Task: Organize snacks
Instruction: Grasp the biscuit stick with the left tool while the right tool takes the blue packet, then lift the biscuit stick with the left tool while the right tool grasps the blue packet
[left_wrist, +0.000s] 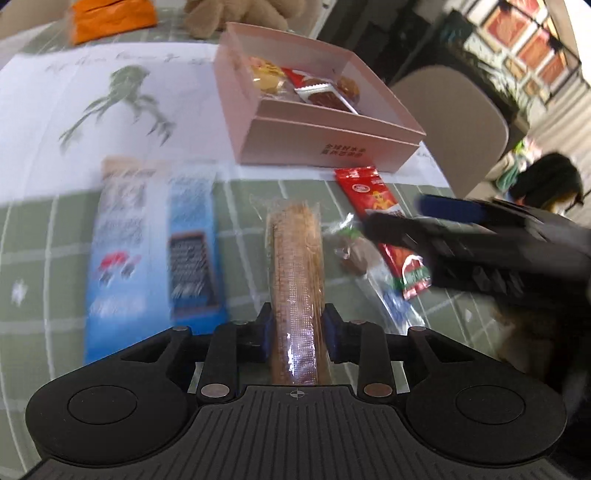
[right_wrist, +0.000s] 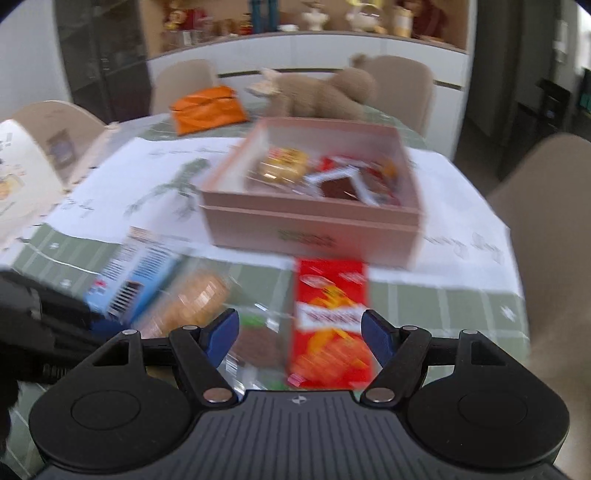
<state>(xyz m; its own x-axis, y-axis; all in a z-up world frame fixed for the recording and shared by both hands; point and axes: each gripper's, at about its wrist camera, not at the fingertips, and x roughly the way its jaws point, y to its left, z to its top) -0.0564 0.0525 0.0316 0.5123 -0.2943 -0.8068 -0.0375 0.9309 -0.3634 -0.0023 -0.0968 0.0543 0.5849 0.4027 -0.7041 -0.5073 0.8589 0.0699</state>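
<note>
Between left tool (left_wrist: 298, 334) pads: wafer pack (left_wrist: 295, 280), pinched; right tool (right_wrist: 300, 334) spread over red packet (right_wrist: 330, 321).

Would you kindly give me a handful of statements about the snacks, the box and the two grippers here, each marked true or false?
1. The left gripper is shut on the wafer pack. True.
2. The right gripper is clamped on the red snack packet. False: its jaws stand wide open, with the packet lying on the table between and beyond them.
3. The pink box already holds some snacks. True.
4. The blue snack box is inside the pink box. False: it lies on the green checked tablecloth, left of the wafer pack.
5. The orange bag lies beyond the pink box, near the plush toy. True.
</note>
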